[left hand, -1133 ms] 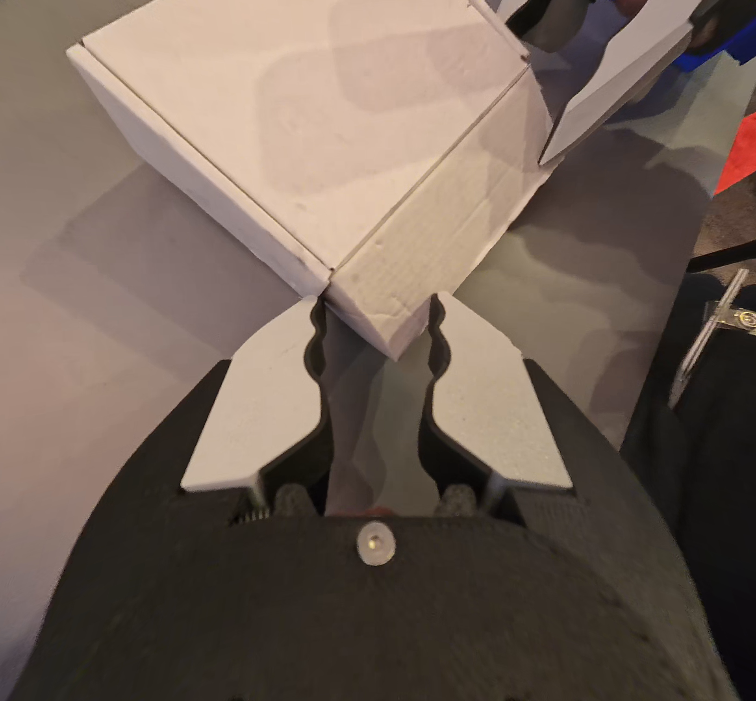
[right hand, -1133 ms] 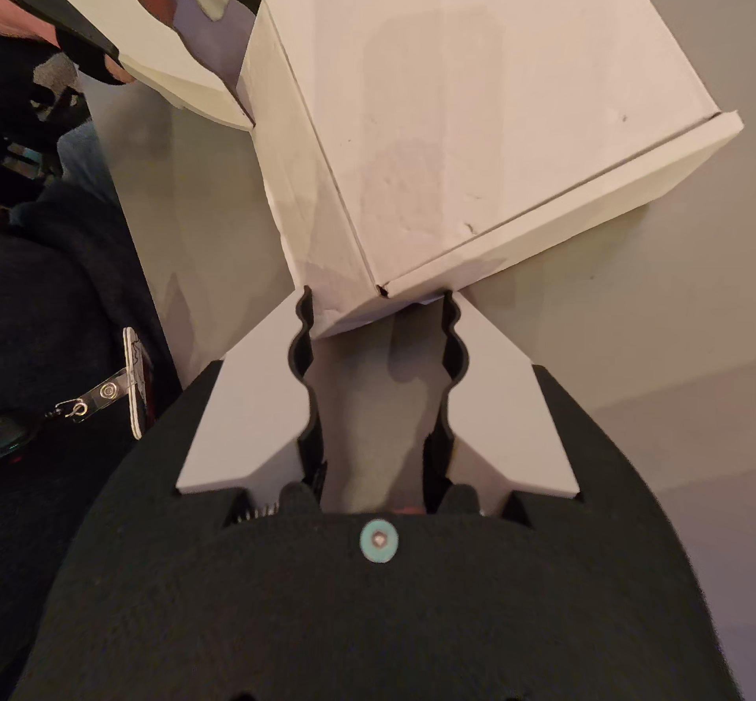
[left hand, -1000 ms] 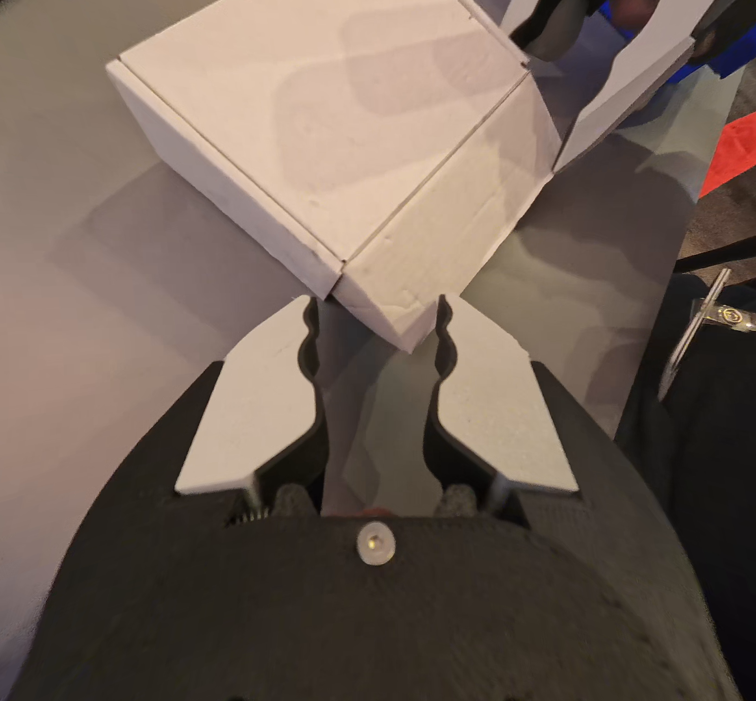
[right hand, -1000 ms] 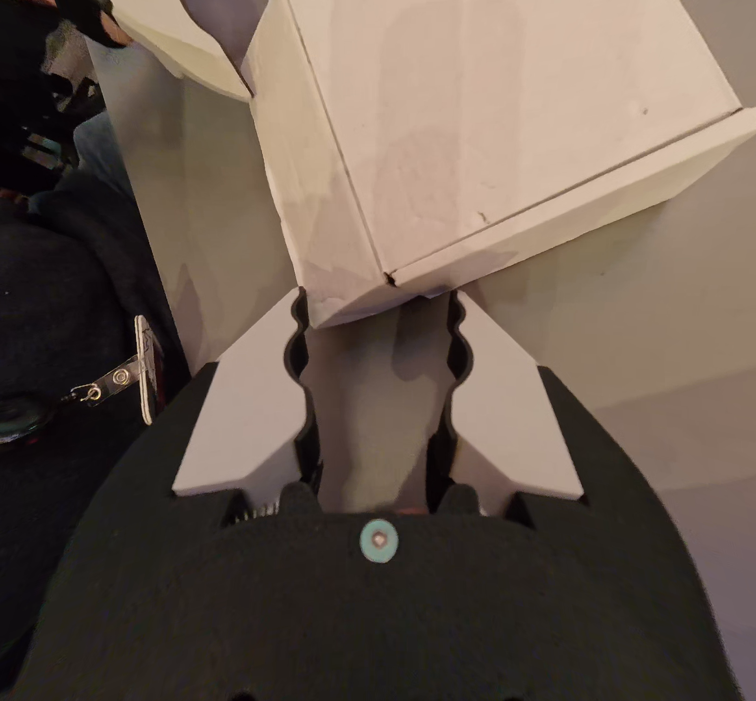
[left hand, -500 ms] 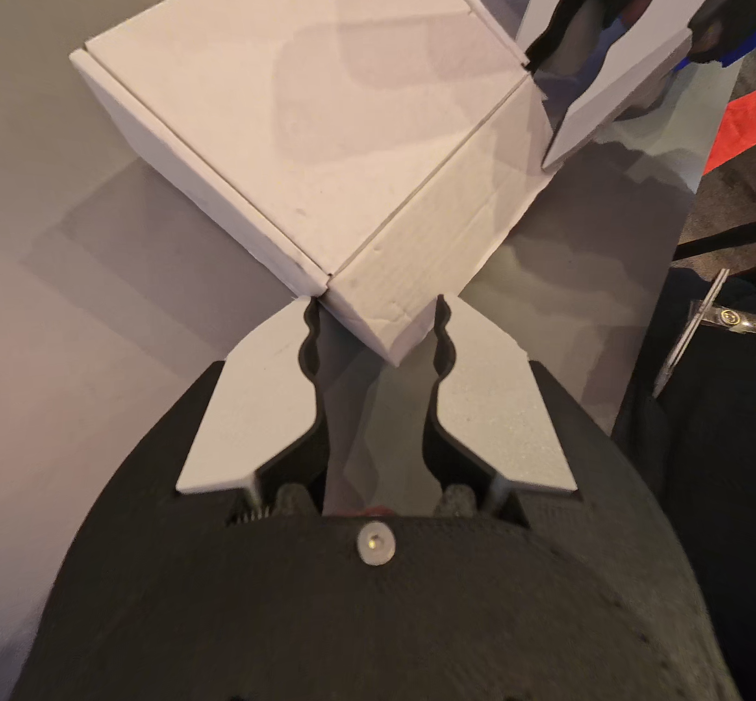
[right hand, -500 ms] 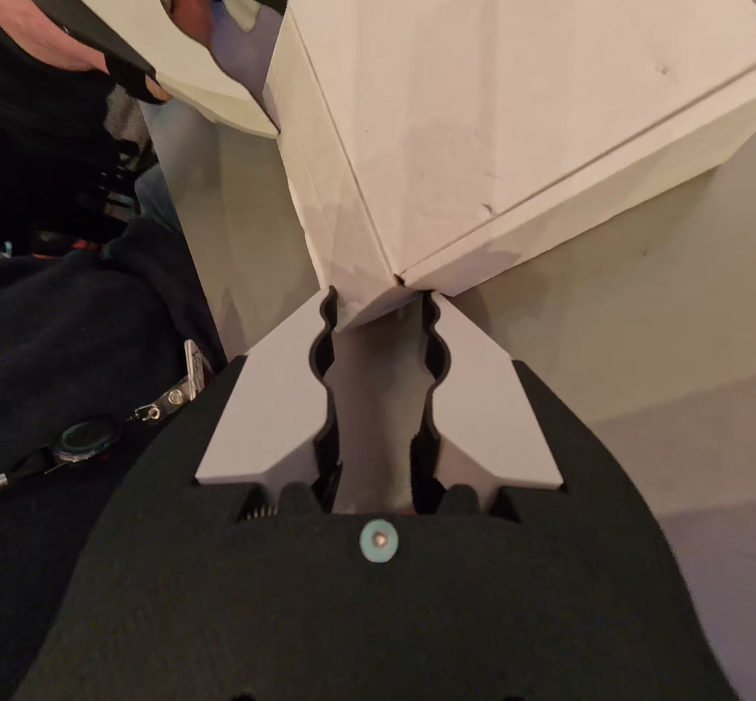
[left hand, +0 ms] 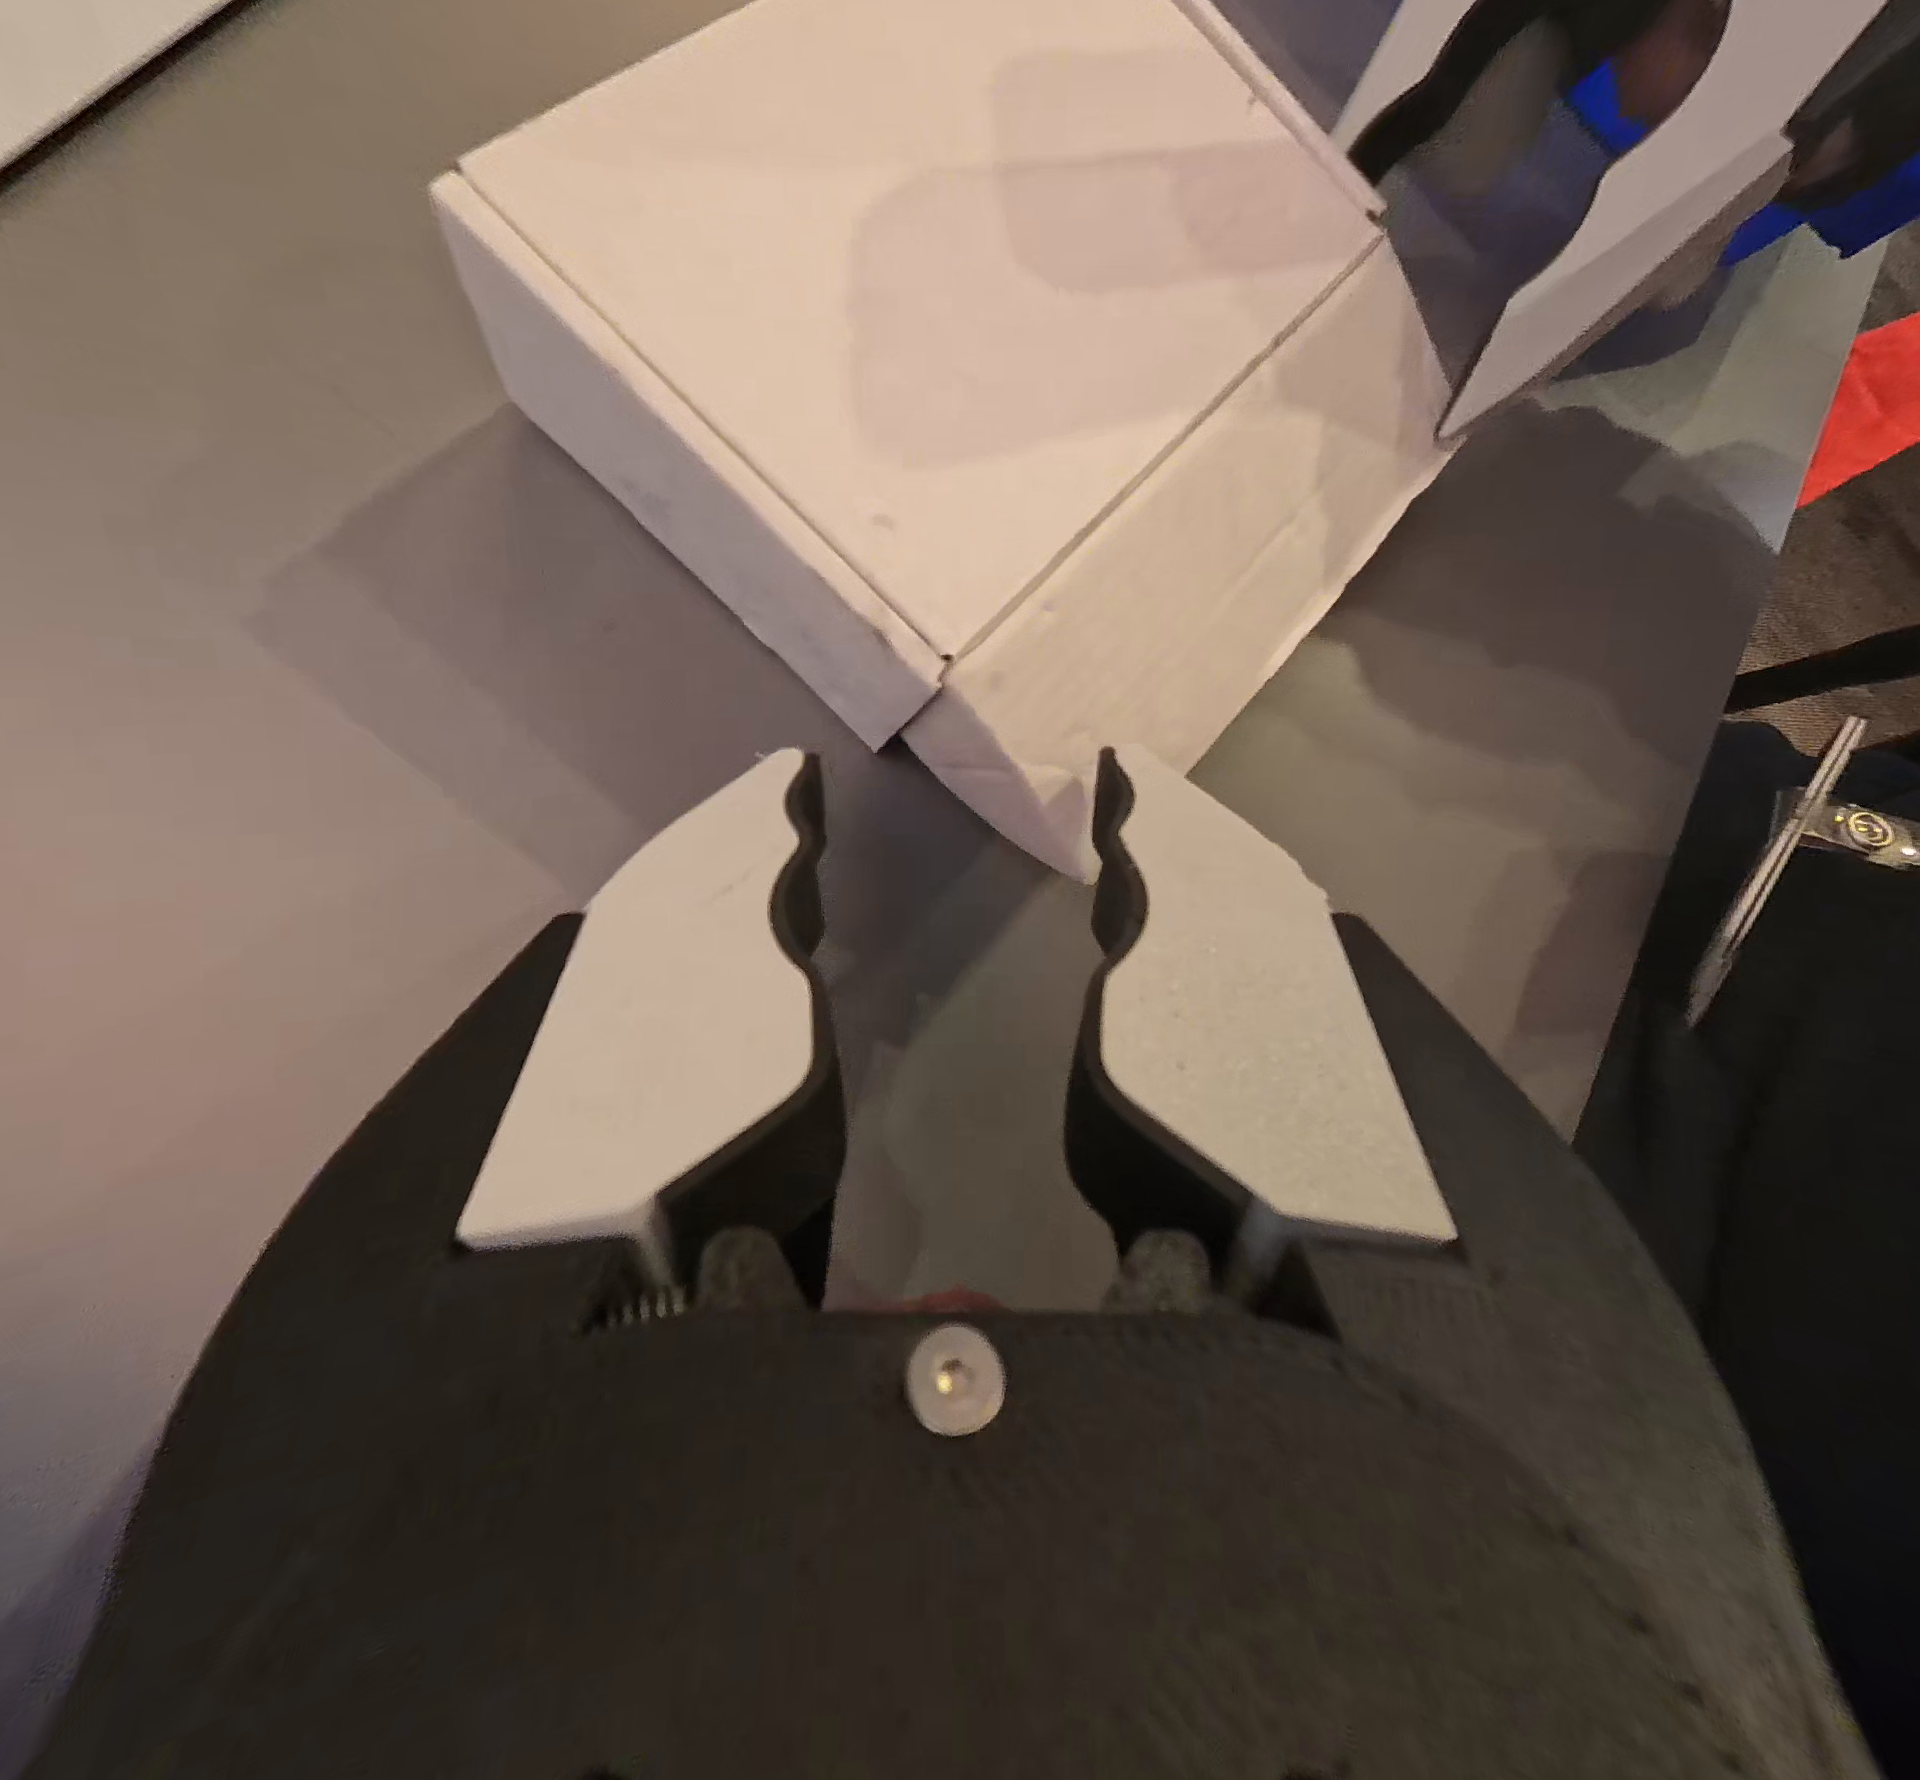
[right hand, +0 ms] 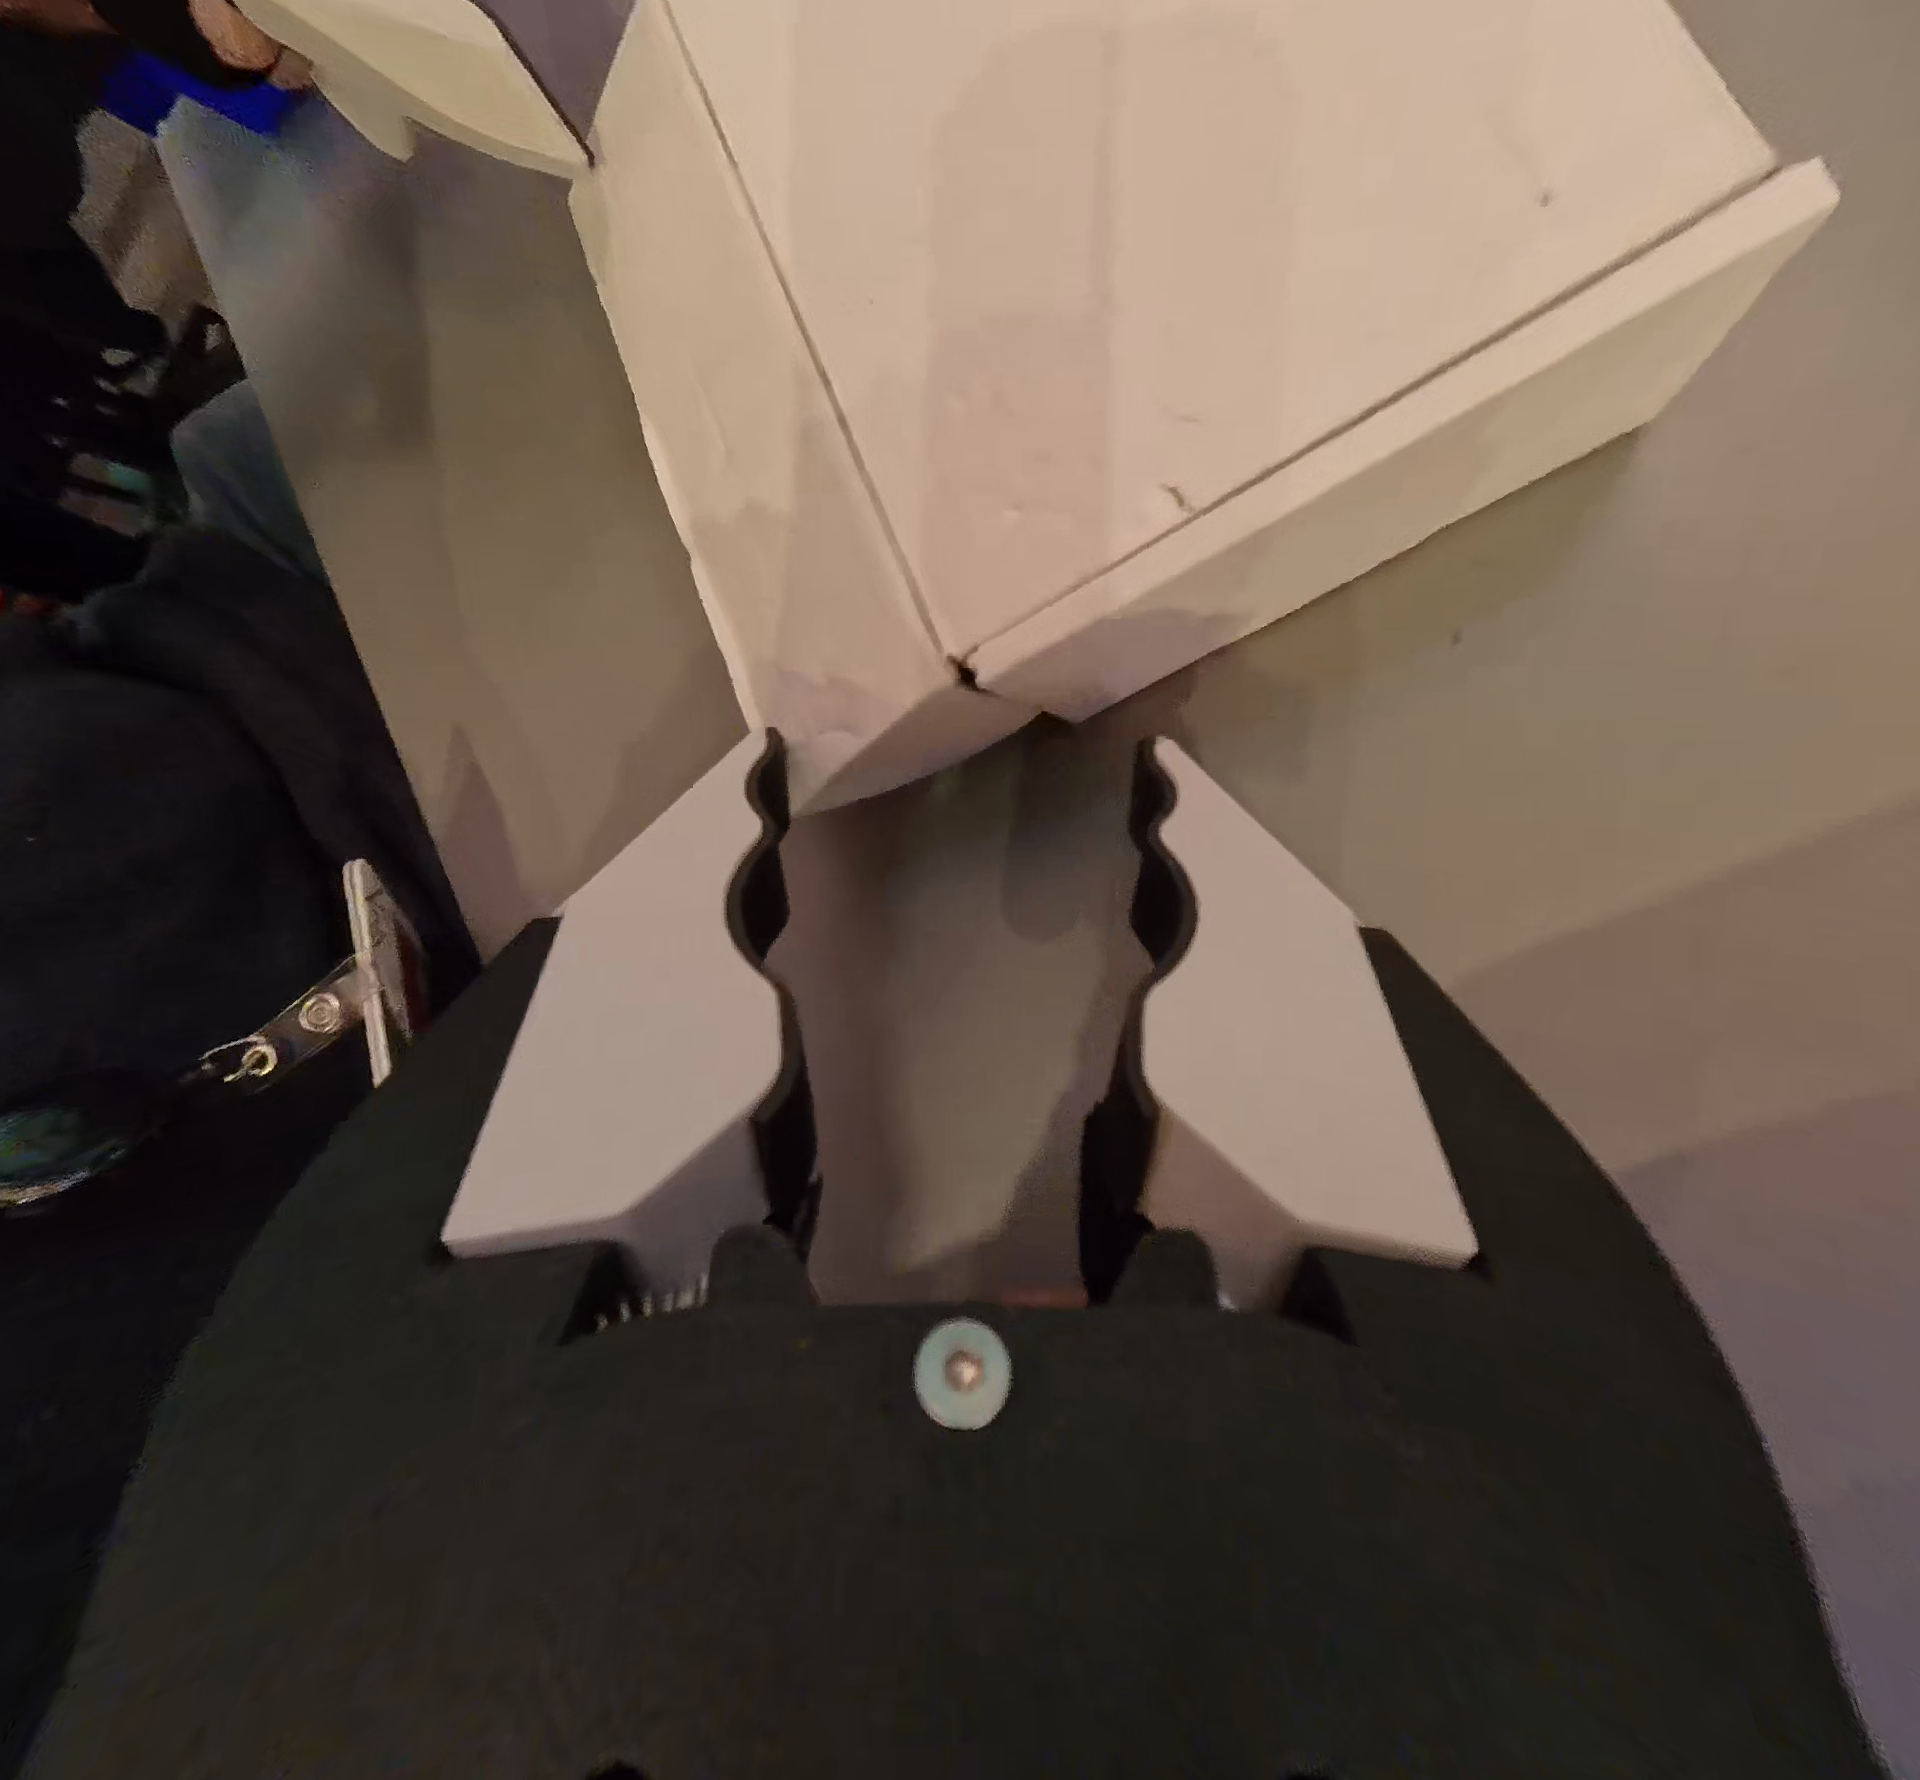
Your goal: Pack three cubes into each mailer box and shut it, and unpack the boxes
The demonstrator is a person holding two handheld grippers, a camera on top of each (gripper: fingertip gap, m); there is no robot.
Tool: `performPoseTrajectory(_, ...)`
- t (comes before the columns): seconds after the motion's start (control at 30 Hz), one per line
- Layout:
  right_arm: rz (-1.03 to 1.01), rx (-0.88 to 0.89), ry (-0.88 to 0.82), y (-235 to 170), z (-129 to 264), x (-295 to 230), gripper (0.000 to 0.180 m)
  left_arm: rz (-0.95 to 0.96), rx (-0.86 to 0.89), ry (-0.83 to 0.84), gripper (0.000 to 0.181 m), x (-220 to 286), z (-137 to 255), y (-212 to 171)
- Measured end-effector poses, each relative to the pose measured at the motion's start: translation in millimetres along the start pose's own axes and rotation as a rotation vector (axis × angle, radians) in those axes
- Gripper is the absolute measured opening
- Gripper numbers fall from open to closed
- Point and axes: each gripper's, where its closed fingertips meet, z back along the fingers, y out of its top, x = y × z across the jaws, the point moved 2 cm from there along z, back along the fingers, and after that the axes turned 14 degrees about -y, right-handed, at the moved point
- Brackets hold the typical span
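- Sitting shut on a grey counter [left hand: 260, 795], a white mailer box [left hand: 914, 296] lies turned corner-on to both cameras.
- Left gripper [left hand: 956, 795] has its jaws apart, one near corner of the box poking between its fingertips, close by its right finger.
- Right gripper [right hand: 961, 764] is likewise parted at the neighbouring corner, which lies against its left finger.
- Dark clothing [right hand: 135, 847] with a clipped badge [right hand: 369, 961] fills the counter's edge.
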Motion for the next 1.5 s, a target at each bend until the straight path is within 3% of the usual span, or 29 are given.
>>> performPoseTrajectory(0.07, 0.01, 0.02, 0.004, 4.4, -3.1, 1.7, 0.07, -0.009, -0.004, 0.002, 0.053, -1.9, 0.2, 3.2)
performPoseTrajectory(0.33, 0.014, 0.026, 0.075, 7.0, -9.1, 0.0, 0.059, -0.031, -0.007, -0.088, 0.054, -5.6, -18.0, 8.9)
performPoseTrajectory(0.67, -0.008, 0.009, 0.051, 7.9, -10.2, 1.5, 0.056, -0.056, -0.017, -0.048, 0.051, -9.0, -18.0, 9.7)
performPoseTrajectory(0.77, -0.034, 0.005, 0.048, 1.7, -2.6, -4.2, 0.043, -0.029, -0.007, -0.067, 0.052, -5.8, -18.2, 9.8)
performPoseTrajectory(1.0, -0.036, 0.006, 0.027, -2.5, -8.8, -9.2, 0.04, -0.014, -0.019, -0.023, 0.052, 0.9, -20.5, 6.3)
performPoseTrajectory(1.3, -0.213, -0.013, 0.195, -2.6, -6.1, -22.7, 0.034, 0.005, -0.013, 0.019, 0.058, 3.4, -23.2, 4.6)
performPoseTrajectory(1.37, -0.248, 0.019, 0.289, 4.3, 2.7, -33.4, 0.024, 0.011, -0.015, -0.004, 0.055, 6.9, -24.7, 4.3)
performPoseTrajectory(1.5, -0.212, 0.006, 0.19, 1.7, -0.7, -23.4, 0.023, 0.003, -0.007, 0.022, 0.055, 8.3, -27.4, 5.8)
